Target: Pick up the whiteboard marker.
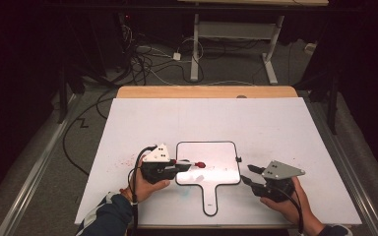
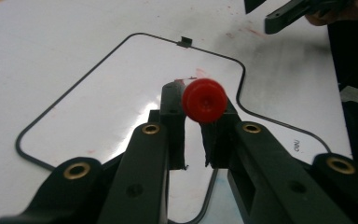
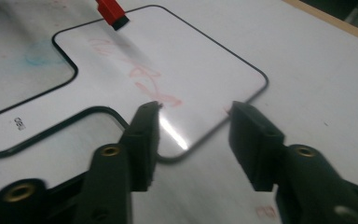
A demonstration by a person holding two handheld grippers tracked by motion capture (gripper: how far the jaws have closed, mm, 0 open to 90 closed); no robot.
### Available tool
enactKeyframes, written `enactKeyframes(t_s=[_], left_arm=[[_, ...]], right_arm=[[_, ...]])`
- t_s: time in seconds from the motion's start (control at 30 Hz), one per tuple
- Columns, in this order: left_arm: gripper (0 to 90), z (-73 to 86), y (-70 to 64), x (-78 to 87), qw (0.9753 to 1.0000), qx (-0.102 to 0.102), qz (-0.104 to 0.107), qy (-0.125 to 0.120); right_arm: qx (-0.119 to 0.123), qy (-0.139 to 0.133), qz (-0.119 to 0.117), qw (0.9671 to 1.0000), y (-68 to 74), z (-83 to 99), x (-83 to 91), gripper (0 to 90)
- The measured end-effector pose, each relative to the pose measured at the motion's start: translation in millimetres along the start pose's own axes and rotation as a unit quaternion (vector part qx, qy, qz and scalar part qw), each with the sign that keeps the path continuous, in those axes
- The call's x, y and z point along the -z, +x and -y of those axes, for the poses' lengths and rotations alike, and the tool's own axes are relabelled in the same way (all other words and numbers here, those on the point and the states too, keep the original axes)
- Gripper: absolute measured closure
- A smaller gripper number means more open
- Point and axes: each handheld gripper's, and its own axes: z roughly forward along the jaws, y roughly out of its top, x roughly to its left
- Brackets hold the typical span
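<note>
**Left gripper on red marker over whiteboard, right gripper parked beside it**

Left gripper point(image 1: 184, 164): lower left of centre in the high view, at the whiteboard's left edge. Jaws pinching a red marker point(image 1: 195, 164). In the left gripper view the marker's round red end point(image 2: 204, 100) sits between the two jaw tips, centre frame, pointing at the camera. Marker lies across the left part of the board in the high view, red end toward board centre.

Small whiteboard point(image 1: 221, 155): paddle shape, black rim, handle pointing toward the bottom edge of the high view. Lies flat on the white counter point(image 1: 275, 123), centre of frame. Small black clip on its right edge. Faint red marks on the surface; clearest in the right gripper view, mid-frame point(image 3: 144, 77). Cannot read them.

Right gripper point(image 1: 251, 175): lower right of the high view, just right of the board, held in the person's right hand point(image 1: 288, 204). Jaws spread, nothing between them. In the right gripper view they straddle the board's rounded corner point(image 3: 186, 144) at lower centre; can't tell if they touch the counter. Red marker body with dark tip point(image 3: 112, 13) shows at the top left of that view, over the board.

Left hand point(image 1: 145, 187) wraps the left gripper from below, dark sleeve at the bottom edge. Red smudges on the counter left of it. Cables and desk legs on the floor at the top of the high view.
</note>
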Motion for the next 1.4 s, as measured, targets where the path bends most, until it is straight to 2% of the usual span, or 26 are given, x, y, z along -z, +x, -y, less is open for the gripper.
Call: enactKeyframes(t_s=[0.1, 0.13, 0.2, 0.37, 0.43, 0.53, 0.77, 0.83, 0.87, 0.9, 0.97, 1.0, 1.1, 1.2, 1.23, 1.27, 1.4], left_arm=[[78.7, -4.7, -4.6, -5.2, 0.9999, -0.003, 0.005, 0.01], [78.7, -6.4, -6.8, -6.7, 0.9999, -0.007, 0.003, 0.012], [78.7, -9.9, -10.2, -9.8, 0.9998, -0.011, 0.012, 0.015], [78.7, -17.6, -19.4, -18.0, 0.9995, -0.021, 0.017, 0.018], [78.7, -19.0, -20.7, -19.5, 0.9995, -0.021, 0.018, 0.014], [78.7, -20.0, -21.5, -20.5, 0.9996, -0.018, 0.018, 0.007], [78.8, -21.8, -20.5, -26.4, 0.9999, -0.012, 0.01, -0.005], [78.8, -22.6, -21.1, -29.1, 0.9998, -0.02, 0.002, -0.001], [78.8, -22.1, -23.3, -32.0, 0.9999, 0.0, 0.004, -0.014], [78.8, -22.0, -20.2, -31.8, 0.9998, -0.021, 0.005, 0.001], [78.8, -20.9, -20.0, -33.6, 0.9995, -0.03, -0.005, 0.009], [78.8, -19.6, -18.6, -33.4, 0.9994, -0.032, -0.001, 0.011], [78.9, -14.2, -15.5, -31.0, 0.999, -0.038, -0.011, 0.02], [78.9, -6.9, -11.4, -29.0, 0.9988, -0.036, -0.013, 0.029], [78.9, -4.7, -10.0, -27.9, 0.999, -0.034, -0.012, 0.026], [78.9, -3.6, -8.5, -26.8, 0.9992, -0.029, -0.01, 0.024], [79.0, -3.4, -7.0, -22.9, 0.9986, -0.038, -0.016, 0.032]], right_arm=[[0.021, -0.005, -0.007, 0.9997, 6.5, -11.1, -13.1, 79.3], [0.024, -0.008, -0.011, 0.9996, 8.2, -15.4, -17.6, 83.9], [0.029, -0.011, -0.021, 0.9993, 11.9, -24.2, -27.4, 89.9], [0.043, -0.006, -0.027, 0.9987, 22.5, -38.7, -50.8, 90.0], [0.044, -0.002, -0.036, 0.9984, 26.9, -40.7, -57.2, 90.0], [0.055, 0.003, -0.042, 0.9976, 33.3, -41.9, -62.6, 89.7], [0.053, 0.004, -0.045, 0.9976, 40.2, -42.4, -69.3, 86.5], [0.056, 0.006, -0.044, 0.9974, 43.3, -42.6, -70.1, 85.4], [0.06, 0.007, -0.045, 0.9971, 44.8, -42.6, -70.5, 84.7], [0.061, 0.006, -0.043, 0.9972, 45.7, -42.5, -71.0, 84.4], [0.059, 0.008, -0.038, 0.9975, 46.7, -42.9, -72.1, 82.4], [0.06, 0.01, -0.034, 0.9976, 46.5, -42.7, -72.1, 80.6], [0.055, 0.01, -0.029, 0.998, 39.9, -40.6, -65.4, 76.9], [0.036, 0.004, -0.019, 0.9991, 27.1, -36.9, -54.0, 72.2], [0.032, 0.002, -0.017, 0.9993, 23.3, -35.3, -50.2, 71.6], [0.031, 0.001, -0.014, 0.9994, 20.1, -33.6, -46.8, 70.6], [0.023, 0.0, -0.006, 0.9997, 14.5, -28.6, -37.2, 66.5]])
